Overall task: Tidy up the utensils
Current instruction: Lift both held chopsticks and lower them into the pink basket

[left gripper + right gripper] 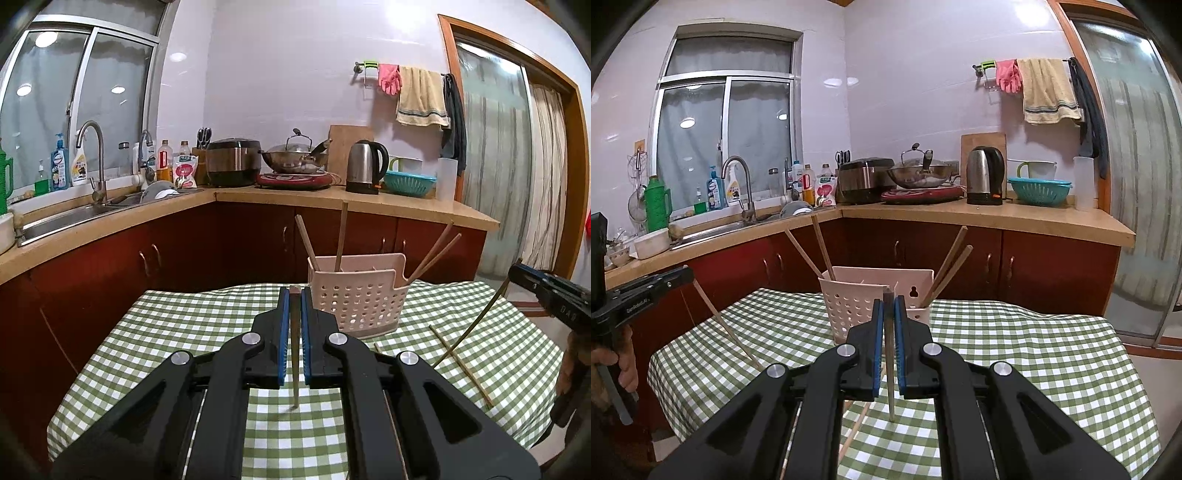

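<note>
Presently | left gripper [294, 295]: jaws pinching one chopstick [295, 354] upright, tip on bench [155, 332], ready for lifting | right gripper [888, 301]: likewise pinching another chopstick [889, 369] | holder [360, 299] behind, four chopsticks inside | loose chopstick [461, 363] lies on bench.

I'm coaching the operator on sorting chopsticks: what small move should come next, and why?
Probably lift the left gripper and carry its wooden chopstick over the pink perforated plastic utensil basket. Its jaws are shut on the stick, whose tip is still at the green checked tablecloth. The right gripper likewise holds a second chopstick, and four already stand in the basket.
</note>
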Demonstrator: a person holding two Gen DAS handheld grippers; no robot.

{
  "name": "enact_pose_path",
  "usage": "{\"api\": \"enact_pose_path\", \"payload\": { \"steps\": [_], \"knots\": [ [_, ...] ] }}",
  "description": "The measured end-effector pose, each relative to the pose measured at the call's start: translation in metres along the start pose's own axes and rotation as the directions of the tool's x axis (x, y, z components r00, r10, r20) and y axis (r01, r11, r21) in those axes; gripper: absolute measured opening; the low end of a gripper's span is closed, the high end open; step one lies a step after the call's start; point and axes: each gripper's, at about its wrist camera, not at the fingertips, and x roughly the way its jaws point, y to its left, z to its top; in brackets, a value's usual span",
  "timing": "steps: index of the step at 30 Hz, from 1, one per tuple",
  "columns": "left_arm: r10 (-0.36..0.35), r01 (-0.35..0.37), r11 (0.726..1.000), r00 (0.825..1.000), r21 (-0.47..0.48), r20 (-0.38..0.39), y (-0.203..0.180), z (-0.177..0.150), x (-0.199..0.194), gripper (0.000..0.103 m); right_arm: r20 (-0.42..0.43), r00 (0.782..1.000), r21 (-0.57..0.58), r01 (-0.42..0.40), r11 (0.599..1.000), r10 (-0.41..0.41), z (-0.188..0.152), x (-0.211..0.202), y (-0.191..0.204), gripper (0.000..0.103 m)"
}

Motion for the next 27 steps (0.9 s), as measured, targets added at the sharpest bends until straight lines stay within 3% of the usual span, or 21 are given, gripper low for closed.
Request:
{"api": "enact_pose_path", "payload": {
  "steps": [11,17,27],
  "knots": [
    [-0.054,0.054,0.999,0.994,-0.003,0.091,-0.007,0.038,0.005,0.007,0.057,0.998,0.004,-0.027,1.000,0.027,0.032,-0.001,0.001,0.007],
    [-0.104,0.107,0.994,0.982,-0.007,0.159,-0.011,0.070,0.008,0.007,0.112,0.993,0.001,-0.037,0.999,0.036,0.056,0.001,-0.001,0.007],
    [-0.103,0.105,0.994,0.957,0.006,0.272,-0.016,0.117,0.014,0.007,0.203,0.978,-0.010,-0.041,0.999,0.042,0.094,0.015,-0.005,0.007]
  ]
}}
